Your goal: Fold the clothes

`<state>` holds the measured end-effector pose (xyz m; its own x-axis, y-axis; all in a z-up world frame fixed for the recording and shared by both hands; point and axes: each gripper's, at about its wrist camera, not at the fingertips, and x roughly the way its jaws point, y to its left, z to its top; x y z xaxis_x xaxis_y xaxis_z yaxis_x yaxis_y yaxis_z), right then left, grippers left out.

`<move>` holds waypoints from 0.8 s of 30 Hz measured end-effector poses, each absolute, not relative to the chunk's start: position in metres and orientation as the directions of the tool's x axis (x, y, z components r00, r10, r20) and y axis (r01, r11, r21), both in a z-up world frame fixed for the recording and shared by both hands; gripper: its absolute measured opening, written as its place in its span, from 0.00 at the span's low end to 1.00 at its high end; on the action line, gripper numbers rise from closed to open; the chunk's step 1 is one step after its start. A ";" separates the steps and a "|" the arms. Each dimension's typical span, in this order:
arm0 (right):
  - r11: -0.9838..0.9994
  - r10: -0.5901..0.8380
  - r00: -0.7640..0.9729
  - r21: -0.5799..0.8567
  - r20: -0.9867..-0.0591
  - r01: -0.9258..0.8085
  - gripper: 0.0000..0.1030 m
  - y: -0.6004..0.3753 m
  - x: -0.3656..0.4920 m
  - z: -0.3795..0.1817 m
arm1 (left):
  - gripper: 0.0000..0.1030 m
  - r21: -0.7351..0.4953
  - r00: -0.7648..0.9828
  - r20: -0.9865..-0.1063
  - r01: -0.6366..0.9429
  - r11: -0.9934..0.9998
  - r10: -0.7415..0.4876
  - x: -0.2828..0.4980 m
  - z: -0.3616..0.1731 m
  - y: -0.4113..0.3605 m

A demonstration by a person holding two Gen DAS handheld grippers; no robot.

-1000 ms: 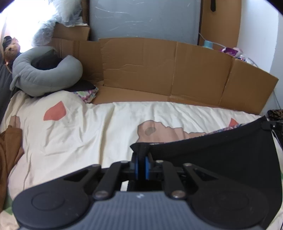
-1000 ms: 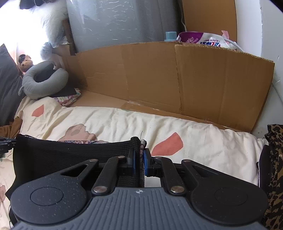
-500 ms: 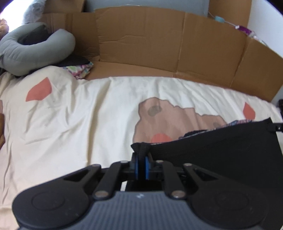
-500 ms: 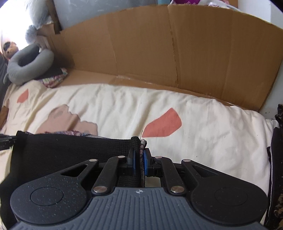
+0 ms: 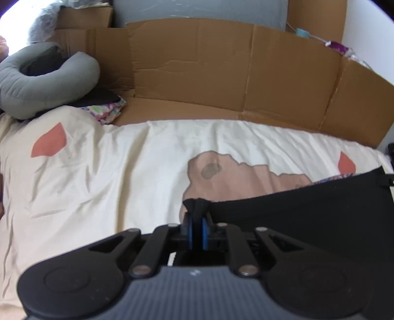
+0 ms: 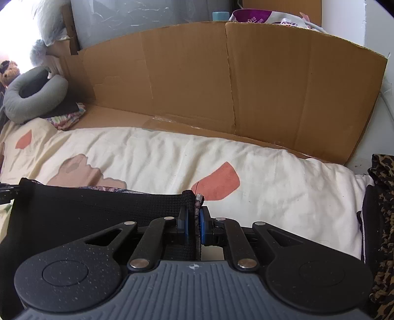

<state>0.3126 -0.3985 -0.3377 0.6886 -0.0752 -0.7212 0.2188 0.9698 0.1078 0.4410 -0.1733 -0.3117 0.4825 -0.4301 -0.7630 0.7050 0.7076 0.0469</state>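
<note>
A black knit garment [image 5: 307, 211] with a patterned inner layer is stretched between my two grippers above the cream bedsheet [image 5: 123, 172]. My left gripper [image 5: 196, 221] is shut on its left corner, the cloth bunched between the blue pads. In the right wrist view the same black garment [image 6: 86, 209] runs off to the left, and my right gripper [image 6: 193, 216] is shut on its right corner, where a patterned edge peeks out. The garment's lower part is hidden behind both gripper bodies.
A cardboard wall [image 5: 234, 73] lines the far edge of the bed. A grey U-shaped pillow [image 5: 44, 81] and a floral cloth [image 5: 106, 110] lie at the far left. A leopard-print fabric [image 6: 384, 209] hangs at the right edge. A purple bag [image 6: 268, 19] sits behind the cardboard.
Both grippers have sunk toward the bed with the garment still stretched between them. The sheet fills more of each view and the cardboard wall looms closer.
</note>
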 end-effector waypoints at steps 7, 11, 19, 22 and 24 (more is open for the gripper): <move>0.958 -0.041 0.616 0.144 -0.787 0.247 0.11 -0.405 0.330 -0.366 | 0.22 0.066 0.446 -0.815 0.706 0.705 -0.370 0.449 -0.338 -0.185; 0.950 -0.048 0.620 0.155 -0.783 0.270 0.23 -0.410 0.325 -0.367 | 0.36 0.042 0.471 -0.806 0.650 0.758 -0.359 0.456 -0.328 -0.174; 0.961 -0.019 0.714 0.184 -0.700 0.205 0.25 -0.399 0.315 -0.334 | 0.34 0.018 0.506 -0.763 0.639 0.769 -0.402 0.439 -0.301 -0.167; 0.972 0.037 0.730 0.192 -0.682 0.131 0.25 -0.382 0.317 -0.325 | 0.33 -0.031 0.495 -0.744 0.646 0.763 -0.449 0.427 -0.296 -0.171; 0.976 0.074 0.735 0.200 -0.675 0.085 0.25 -0.369 0.320 -0.322 | 0.33 -0.047 0.475 -0.739 0.670 0.741 -0.477 0.417 -0.295 -0.178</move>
<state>0.3200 -0.3691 -0.3220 0.7345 0.0738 -0.6746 0.0854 0.9761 0.1998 0.4172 -0.1781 -0.2947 0.4754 -0.4767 -0.7394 0.6702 0.7407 -0.0467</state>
